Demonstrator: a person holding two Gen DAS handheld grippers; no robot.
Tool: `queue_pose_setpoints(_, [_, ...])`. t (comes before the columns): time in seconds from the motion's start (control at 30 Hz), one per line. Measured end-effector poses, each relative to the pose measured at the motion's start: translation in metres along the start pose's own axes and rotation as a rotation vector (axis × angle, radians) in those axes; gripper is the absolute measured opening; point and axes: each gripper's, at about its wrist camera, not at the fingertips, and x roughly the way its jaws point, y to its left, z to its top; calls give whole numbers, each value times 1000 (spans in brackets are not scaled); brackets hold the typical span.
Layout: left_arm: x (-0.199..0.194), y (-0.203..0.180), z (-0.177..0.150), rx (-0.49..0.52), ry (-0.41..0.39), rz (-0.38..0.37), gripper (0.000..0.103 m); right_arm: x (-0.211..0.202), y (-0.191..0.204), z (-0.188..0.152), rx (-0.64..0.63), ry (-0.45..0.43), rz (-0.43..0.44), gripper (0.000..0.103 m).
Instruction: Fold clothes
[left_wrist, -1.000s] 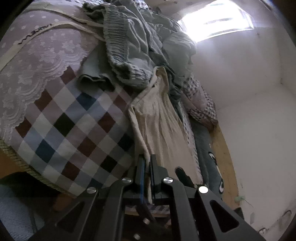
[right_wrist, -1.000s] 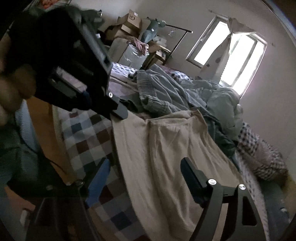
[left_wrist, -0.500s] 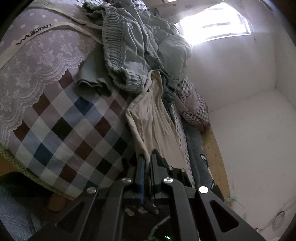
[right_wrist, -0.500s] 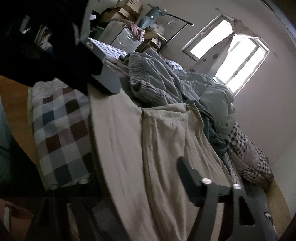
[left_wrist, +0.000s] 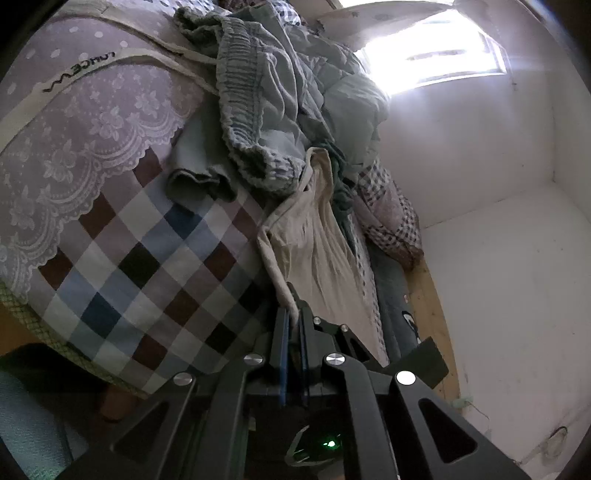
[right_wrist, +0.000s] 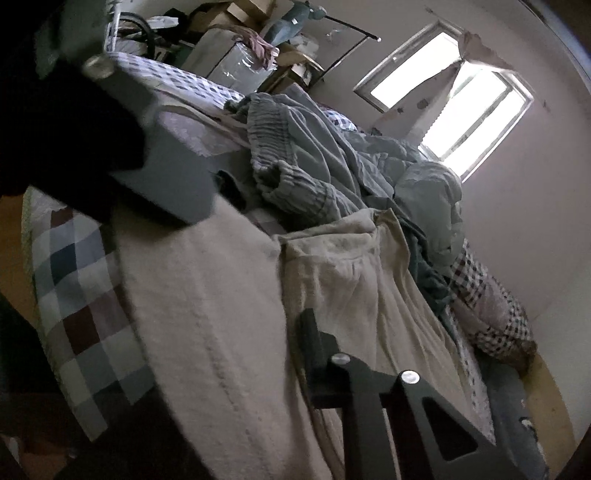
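Note:
A cream garment (left_wrist: 317, 240) lies stretched along the checked bedspread (left_wrist: 147, 280). My left gripper (left_wrist: 293, 314) is shut on the garment's near edge, and the cloth rises out of its fingertips. In the right wrist view the same cream garment (right_wrist: 229, 325) fills the foreground. My right gripper (right_wrist: 295, 321) is closing its jaws on it, with the cloth between them. Its right finger (right_wrist: 314, 350) presses against the fabric, and the cloth hides the left finger. The left gripper's dark body (right_wrist: 110, 147) looms blurred at the upper left.
A heap of grey-green clothes (left_wrist: 277, 110) lies further up the bed. A checked pillow (left_wrist: 391, 221) sits by the white wall. Beside the bed is a wooden floor (left_wrist: 432, 314). Boxes and a clothes rack (right_wrist: 240, 37) stand behind the bed, next to a bright window (right_wrist: 461, 99).
My right gripper has come in closer and lower over the cream garment. Its jaws have gone from wide apart to nearly together on the cloth. The left gripper has kept its grip.

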Motion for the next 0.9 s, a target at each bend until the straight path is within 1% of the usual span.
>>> queue_pose_setpoints(0.13, [-6, 2, 4, -12, -32, 9, 4, -6, -8, 2, 23, -11, 26, 5])
queue_pose_setpoints(0.2, [-11, 7, 10, -35, -61, 10, 8, -11, -13, 4, 35, -21, 23, 4])
queue_pose_setpoints(0.3, [-13, 9, 24, -49, -72, 26, 22, -21, -20, 4, 53, -40, 13, 4])
queue_pose_setpoints(0.33, [-10, 7, 30, -43, -64, 27, 30, -24, -23, 4, 62, -45, 11, 4])
queue_pose_setpoints(0.37, [-6, 4, 34, -32, -52, 27, 37, -26, -24, 4, 66, -48, 9, 4])
queue_pose_setpoints(0.4, [-1, -1, 40, -12, -34, 25, 39, -29, -27, 4, 73, -54, 9, 4])
queue_pose_setpoints(0.47, [12, -12, 49, 41, 9, 28, 50, -32, -31, 3, 85, -62, 10, 4])
queue_pose_setpoints(0.5, [19, -19, 55, 70, 29, 37, 52, -33, -34, 2, 95, -66, 8, 4])
queue_pose_setpoints(0.57, [36, -30, 67, 119, 72, 47, 59, -37, -40, 2, 119, -74, 8, 4])
queue_pose_setpoints(0.67, [68, -45, 84, 175, 144, 74, 60, -42, -52, 3, 153, -83, 10, 4])
queue_pose_setpoints(0.8, [118, -62, 93, 247, 257, 143, 61, -49, -69, 6, 200, -99, 15, 4])
queue_pose_setpoints(0.83, [127, -67, 94, 268, 274, 150, 61, -51, -74, 7, 212, -103, 14, 4])
queue_pose_setpoints(0.9, [139, -75, 98, 285, 283, 140, 61, -54, -84, 8, 236, -108, 11, 4])
